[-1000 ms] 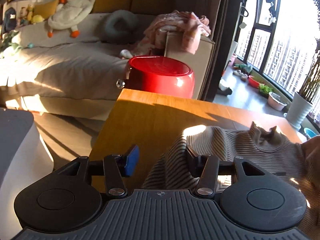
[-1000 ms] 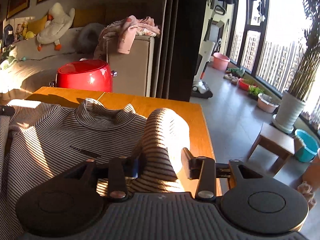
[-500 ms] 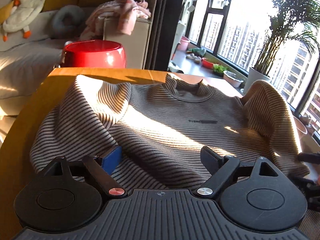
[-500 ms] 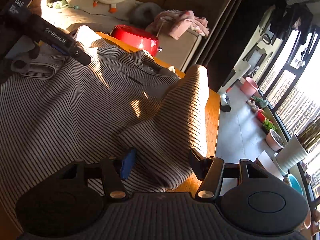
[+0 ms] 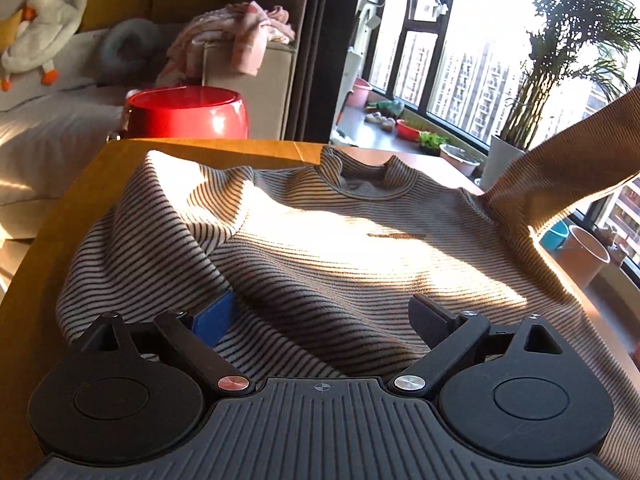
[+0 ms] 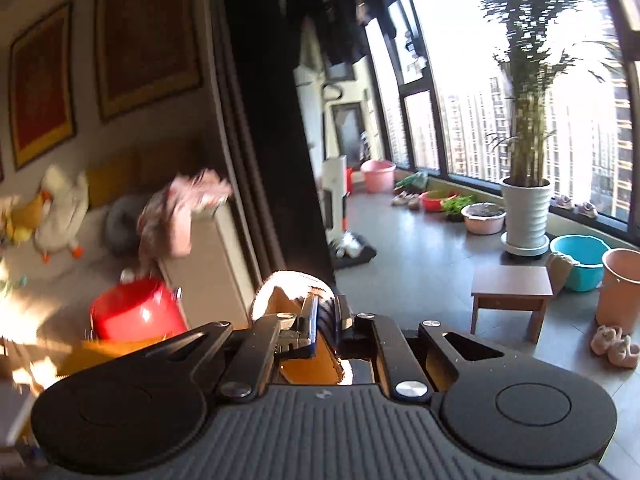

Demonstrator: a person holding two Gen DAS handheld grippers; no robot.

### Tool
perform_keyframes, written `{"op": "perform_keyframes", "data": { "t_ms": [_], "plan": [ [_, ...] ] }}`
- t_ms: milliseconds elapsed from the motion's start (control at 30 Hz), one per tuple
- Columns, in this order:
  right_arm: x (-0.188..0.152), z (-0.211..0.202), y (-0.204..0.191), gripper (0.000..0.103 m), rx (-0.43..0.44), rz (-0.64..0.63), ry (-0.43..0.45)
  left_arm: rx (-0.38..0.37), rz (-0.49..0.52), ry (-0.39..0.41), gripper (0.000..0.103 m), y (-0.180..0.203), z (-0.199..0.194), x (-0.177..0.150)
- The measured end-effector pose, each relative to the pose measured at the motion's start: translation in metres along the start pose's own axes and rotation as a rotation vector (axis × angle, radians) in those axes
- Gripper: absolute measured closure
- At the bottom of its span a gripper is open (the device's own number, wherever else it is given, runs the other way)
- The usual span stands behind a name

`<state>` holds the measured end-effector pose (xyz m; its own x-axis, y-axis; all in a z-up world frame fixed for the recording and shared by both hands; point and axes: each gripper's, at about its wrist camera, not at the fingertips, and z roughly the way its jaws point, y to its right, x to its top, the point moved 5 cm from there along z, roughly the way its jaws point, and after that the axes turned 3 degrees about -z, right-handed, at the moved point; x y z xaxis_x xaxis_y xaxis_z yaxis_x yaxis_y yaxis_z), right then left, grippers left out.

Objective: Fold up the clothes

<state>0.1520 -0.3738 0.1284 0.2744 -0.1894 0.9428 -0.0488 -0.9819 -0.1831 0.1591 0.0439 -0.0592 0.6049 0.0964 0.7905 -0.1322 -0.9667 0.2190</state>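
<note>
**Striped shirt on the table, one sleeve lifted**

Left wrist view: The striped shirt [image 5: 320, 248] lies spread on the wooden table [image 5: 72, 216], with its collar [image 5: 372, 176] at the far side. The left gripper [image 5: 324, 316] is low over the near part of the shirt. Its two fingers are spread wide and hold nothing; the blue pad [image 5: 214, 316] of the left finger is against a fold of the cloth, and the right finger [image 5: 432, 320] is just above the cloth. On the right, the sleeve [image 5: 560, 164] goes up from the table and leaves the picture at the right edge, so what holds it is not shown here. Behind the table stands a red pot [image 5: 186, 114], and farther away are a sofa [image 5: 40, 136] with a toy duck [image 5: 40, 52] and a pile of pink clothes [image 5: 236, 40] on the sofa arm. At the far right there is a window with a tall plant [image 5: 560, 60].

Right wrist view: This picture shows the part which the other one does not show. The right gripper [image 6: 326, 322] is pressed together on a piece of striped cloth, the cuff [image 6: 296, 284], which stands up between the fingers. The rest of the shirt is not visible here; only a small piece of the table is seen below the fingers. The left side of the picture is blurred. On the right are a small wooden stool [image 6: 512, 292], a blue basin [image 6: 580, 260] and a pink bucket [image 6: 620, 288] on the floor.
</note>
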Motion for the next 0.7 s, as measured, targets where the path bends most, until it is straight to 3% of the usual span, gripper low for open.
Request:
{"op": "perform_keyframes", "data": {
  "t_ms": [67, 200, 333, 467, 700],
  "plan": [
    [0.024, -0.003, 0.003, 0.095, -0.015, 0.017, 0.047, -0.011, -0.012, 0.003, 0.005, -0.002, -0.003, -0.001],
    [0.04, 0.01, -0.032, 0.095, 0.056, -0.029, 0.055, -0.032, -0.039, 0.008, 0.005, -0.006, -0.005, 0.001],
    [0.022, 0.041, -0.093, 0.095, 0.173, -0.071, -0.014, -0.072, -0.091, -0.007, 0.004, -0.012, -0.012, 0.006],
    [0.003, 0.072, -0.155, 0.095, 0.29, -0.112, -0.085, -0.095, -0.08, -0.028, 0.0, -0.016, -0.026, 0.002],
    [-0.033, 0.096, -0.218, 0.095, 0.372, -0.108, -0.151, -0.13, -0.049, -0.035, 0.0, -0.011, -0.035, -0.008]
  ]
}}
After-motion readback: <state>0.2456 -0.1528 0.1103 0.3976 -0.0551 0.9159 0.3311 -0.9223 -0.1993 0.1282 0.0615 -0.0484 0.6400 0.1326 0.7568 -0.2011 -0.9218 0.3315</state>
